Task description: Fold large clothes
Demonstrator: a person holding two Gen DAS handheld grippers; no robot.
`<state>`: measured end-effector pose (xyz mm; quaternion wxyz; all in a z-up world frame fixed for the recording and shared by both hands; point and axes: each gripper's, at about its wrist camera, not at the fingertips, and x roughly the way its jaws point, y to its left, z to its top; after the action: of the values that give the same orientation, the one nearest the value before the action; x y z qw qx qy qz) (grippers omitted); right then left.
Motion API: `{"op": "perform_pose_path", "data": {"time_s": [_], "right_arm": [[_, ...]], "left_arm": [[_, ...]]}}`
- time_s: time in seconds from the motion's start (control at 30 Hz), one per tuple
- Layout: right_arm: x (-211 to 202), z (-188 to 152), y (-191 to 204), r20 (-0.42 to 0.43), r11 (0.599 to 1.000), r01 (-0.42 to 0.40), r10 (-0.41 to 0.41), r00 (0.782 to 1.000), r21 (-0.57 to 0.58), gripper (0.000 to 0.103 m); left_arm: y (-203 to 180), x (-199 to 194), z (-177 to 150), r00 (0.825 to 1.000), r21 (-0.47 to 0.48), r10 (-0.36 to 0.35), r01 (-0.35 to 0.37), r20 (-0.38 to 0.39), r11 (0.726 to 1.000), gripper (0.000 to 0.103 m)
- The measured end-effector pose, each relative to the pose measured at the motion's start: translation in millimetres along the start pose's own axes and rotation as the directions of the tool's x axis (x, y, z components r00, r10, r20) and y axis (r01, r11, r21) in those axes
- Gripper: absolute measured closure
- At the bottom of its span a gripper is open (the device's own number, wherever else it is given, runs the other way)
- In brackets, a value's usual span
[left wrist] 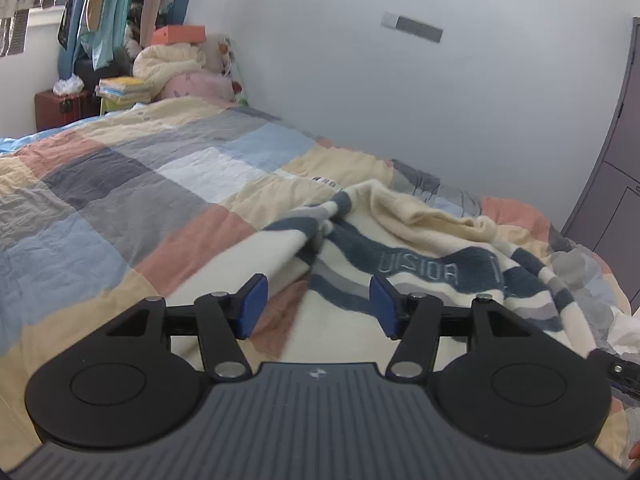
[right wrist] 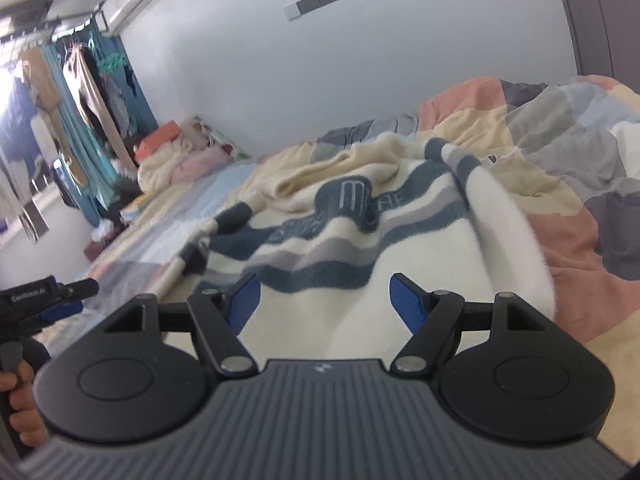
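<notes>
A cream fleece sweater (left wrist: 420, 248) with navy and grey stripes and lettering lies rumpled on the bed, one sleeve (left wrist: 316, 216) stretched towards the far side. My left gripper (left wrist: 318, 306) hovers over its near hem with the blue pads (left wrist: 253, 305) apart and nothing pinched. In the right wrist view the same sweater (right wrist: 320, 240) spreads ahead. My right gripper (right wrist: 324, 304) stands wide open over its cream lower part, with no cloth pressed between the pads. The left gripper (right wrist: 60, 300) shows at the left edge, held by a hand (right wrist: 20, 404).
A patchwork quilt (left wrist: 132, 200) in pink, blue, grey and cream covers the bed, bunched up at the right (right wrist: 560, 160). Pillows and blankets (left wrist: 180, 68) are piled at the far end under hanging clothes (left wrist: 100, 8). A white wall (left wrist: 400, 100) runs along the bed; a grey wardrobe (left wrist: 616, 200) stands at the right.
</notes>
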<state>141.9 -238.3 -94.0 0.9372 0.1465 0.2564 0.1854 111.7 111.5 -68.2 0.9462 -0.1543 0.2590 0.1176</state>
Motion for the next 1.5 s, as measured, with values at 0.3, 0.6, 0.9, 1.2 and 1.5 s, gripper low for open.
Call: {"op": "perform_pose_path", "data": {"time_s": [0.3,0.6,0.9,1.2,1.5], "right_arm": [[6,-1,-12,-0.012,0.997,0.011,-0.01,1.0,0.074,0.029],[8,-4,-7,-0.015,0.998,0.053,-0.052,0.999,0.036,0.029],[20,-10,-5,-0.068,0.996,0.093,-0.091,0.994,0.02,0.029],[26,-15,3,-0.093,0.994,0.106,-0.108,0.99,-0.029,0.029],[30,-16,-1,-0.103,0.992,0.119,-0.122,0.987,-0.029,0.029]], "left_arm": [[41,45,17,0.997,-0.023,0.051,-0.052,-0.066,0.998,0.041],[40,83,4,0.982,0.002,0.176,-0.176,-0.075,0.984,0.041],[42,100,-3,0.972,0.011,0.191,-0.191,-0.134,0.982,0.041],[63,116,-3,0.954,-0.055,0.218,-0.234,-0.203,0.971,0.041],[81,133,1,0.939,-0.122,0.244,-0.279,-0.243,0.953,0.043]]}}
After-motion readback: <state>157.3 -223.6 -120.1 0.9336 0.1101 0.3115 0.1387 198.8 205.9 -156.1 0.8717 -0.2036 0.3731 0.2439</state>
